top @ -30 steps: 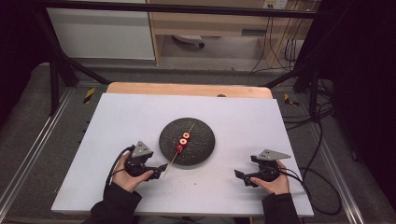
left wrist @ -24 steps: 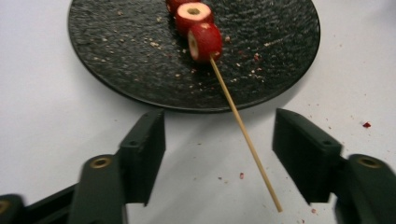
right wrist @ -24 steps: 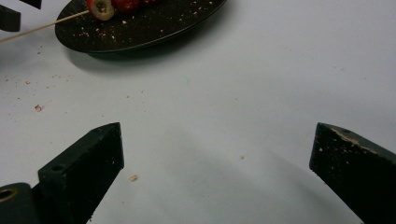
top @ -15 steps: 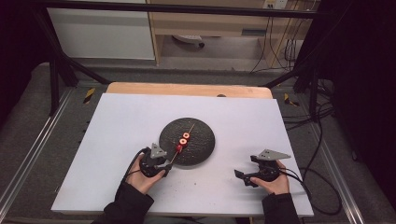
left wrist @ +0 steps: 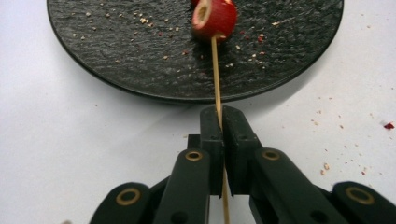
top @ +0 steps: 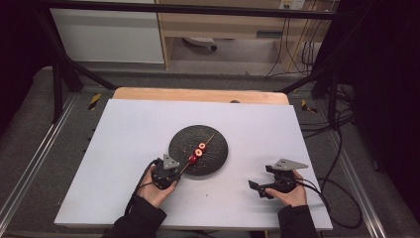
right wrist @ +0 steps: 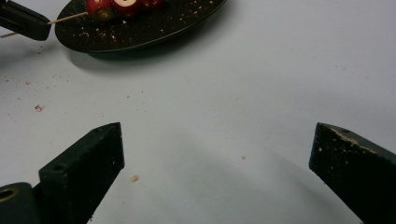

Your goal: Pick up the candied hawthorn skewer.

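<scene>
High view: plate [top: 216,137] w/ skewer [top: 197,152].

A white tabletop [top: 124,144] carries a round black slate plate [top: 214,140] near its middle; reddish and pale crumbs [left wrist: 327,165] speckle the white surface just beside the plate's near rim, and a bare wooden strip [top: 198,94] shows beyond the plate at the far edge

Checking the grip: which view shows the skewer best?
The left gripper view: the skewer runs from between the shut left gripper to a red piece. The high view shows it small; the right gripper view shows its near end.
</scene>
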`<state>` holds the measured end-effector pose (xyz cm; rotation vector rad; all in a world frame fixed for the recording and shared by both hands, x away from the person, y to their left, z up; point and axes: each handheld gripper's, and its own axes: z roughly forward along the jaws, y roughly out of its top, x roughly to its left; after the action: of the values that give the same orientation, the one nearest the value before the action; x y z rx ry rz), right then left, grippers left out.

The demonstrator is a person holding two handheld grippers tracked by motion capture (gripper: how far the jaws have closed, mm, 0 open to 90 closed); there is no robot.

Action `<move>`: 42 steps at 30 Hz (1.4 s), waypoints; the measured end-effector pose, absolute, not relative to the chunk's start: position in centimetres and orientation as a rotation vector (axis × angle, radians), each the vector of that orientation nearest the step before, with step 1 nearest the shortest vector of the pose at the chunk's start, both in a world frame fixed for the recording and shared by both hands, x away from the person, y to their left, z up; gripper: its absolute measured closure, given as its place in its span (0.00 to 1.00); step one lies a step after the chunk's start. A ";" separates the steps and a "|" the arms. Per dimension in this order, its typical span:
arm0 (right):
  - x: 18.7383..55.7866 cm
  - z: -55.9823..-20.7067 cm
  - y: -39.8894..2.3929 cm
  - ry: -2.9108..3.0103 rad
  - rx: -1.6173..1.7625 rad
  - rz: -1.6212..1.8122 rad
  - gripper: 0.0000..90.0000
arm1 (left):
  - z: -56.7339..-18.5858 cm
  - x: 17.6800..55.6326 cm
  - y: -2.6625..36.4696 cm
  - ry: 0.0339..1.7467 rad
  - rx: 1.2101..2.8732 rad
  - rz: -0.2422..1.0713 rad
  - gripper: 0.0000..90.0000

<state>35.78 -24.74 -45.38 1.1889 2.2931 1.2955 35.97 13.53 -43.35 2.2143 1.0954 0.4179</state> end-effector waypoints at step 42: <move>35.8 -45.0 -22.9 2.302 1.195 1.316 0.04 | -44.1 32.4 20.8 0.949 1.949 0.445 0.98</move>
<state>35.79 -22.87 -45.02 1.1945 2.3022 1.3158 32.40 20.83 -44.09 1.9492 0.9487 0.4448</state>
